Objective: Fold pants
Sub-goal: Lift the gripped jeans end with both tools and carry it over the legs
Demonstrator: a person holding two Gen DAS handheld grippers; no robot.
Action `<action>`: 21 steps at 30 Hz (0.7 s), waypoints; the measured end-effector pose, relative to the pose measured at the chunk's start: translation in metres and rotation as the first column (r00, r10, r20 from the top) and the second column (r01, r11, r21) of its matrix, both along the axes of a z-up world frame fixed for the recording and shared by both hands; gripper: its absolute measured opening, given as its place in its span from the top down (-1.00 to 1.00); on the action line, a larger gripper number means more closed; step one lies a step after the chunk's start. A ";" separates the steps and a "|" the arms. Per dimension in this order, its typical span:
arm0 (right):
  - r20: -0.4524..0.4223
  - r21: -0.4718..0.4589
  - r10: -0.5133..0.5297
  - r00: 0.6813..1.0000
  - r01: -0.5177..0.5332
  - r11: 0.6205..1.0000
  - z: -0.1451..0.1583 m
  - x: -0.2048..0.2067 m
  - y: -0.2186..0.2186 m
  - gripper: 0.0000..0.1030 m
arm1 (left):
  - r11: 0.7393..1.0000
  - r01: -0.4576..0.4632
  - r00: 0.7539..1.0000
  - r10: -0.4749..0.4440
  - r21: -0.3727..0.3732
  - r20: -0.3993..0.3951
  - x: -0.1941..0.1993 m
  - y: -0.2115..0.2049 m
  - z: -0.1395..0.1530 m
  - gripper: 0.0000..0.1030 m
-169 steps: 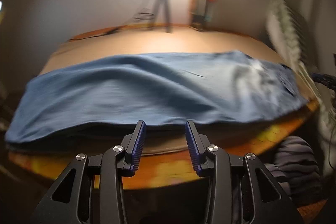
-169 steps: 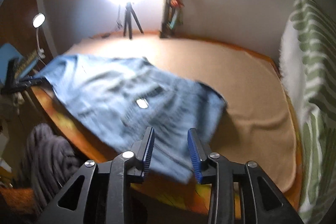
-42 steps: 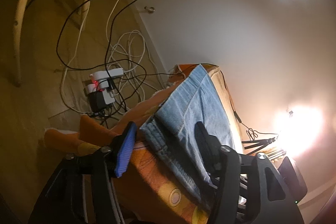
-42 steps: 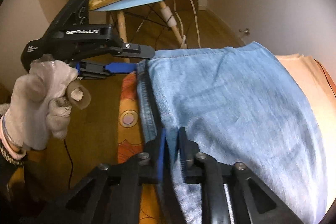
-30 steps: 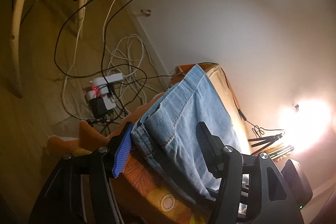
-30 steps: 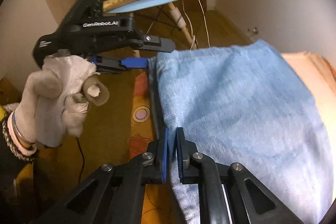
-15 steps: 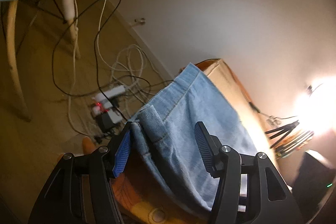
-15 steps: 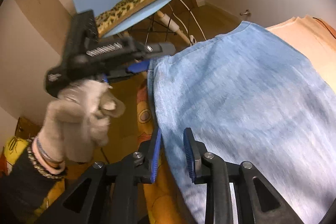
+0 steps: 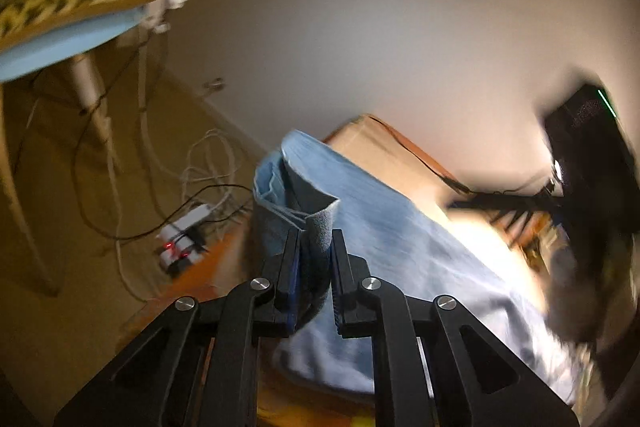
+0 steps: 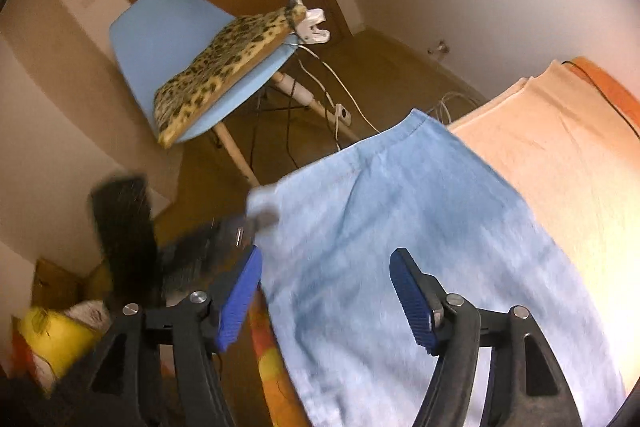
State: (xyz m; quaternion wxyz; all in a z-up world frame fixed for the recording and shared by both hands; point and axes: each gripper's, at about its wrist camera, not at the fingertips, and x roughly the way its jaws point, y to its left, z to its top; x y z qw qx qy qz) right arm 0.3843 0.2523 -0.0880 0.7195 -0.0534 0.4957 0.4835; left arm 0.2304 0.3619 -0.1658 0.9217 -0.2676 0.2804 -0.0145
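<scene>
Light blue denim pants [image 10: 400,227] lie on a table covered with a peach cloth [image 10: 568,131]. My left gripper [image 9: 315,239] is shut on a corner of the pants [image 9: 320,223] at their hem end and lifts it, so the layered hem edge [image 9: 272,183] stands up. In the right wrist view the left gripper shows as a dark blur [image 10: 208,239] at the pants' near corner. My right gripper [image 10: 326,267] is open, its blue fingers apart over the pants, holding nothing.
A blue chair [image 10: 168,43] with a leopard cushion [image 10: 224,59] stands beyond the table end. A power strip [image 9: 184,231] and cables lie on the wood floor. A clamp lamp [image 10: 312,27] is fixed on the chair. The table's orange edge [image 10: 272,363] runs below the pants.
My left gripper has closed on the pants' corner and raised it. My right gripper has opened wide and let go of the pants' edge.
</scene>
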 end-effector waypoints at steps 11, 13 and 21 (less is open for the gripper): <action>0.007 -0.196 -0.031 1.000 0.031 0.980 -0.029 0.057 0.083 -0.36 | 0.979 0.148 0.989 -0.148 0.137 -0.015 0.003 -0.048 -0.001 0.78; 0.006 -0.244 -0.023 1.000 0.024 0.970 -0.038 0.058 0.093 -0.36 | 0.977 0.158 0.987 -0.157 0.146 -0.020 0.006 -0.050 -0.004 0.78; 0.122 -0.446 0.029 0.992 0.029 0.895 -0.062 0.049 0.124 0.35 | 0.963 0.144 0.989 -0.145 0.228 -0.012 0.002 -0.063 -0.003 0.78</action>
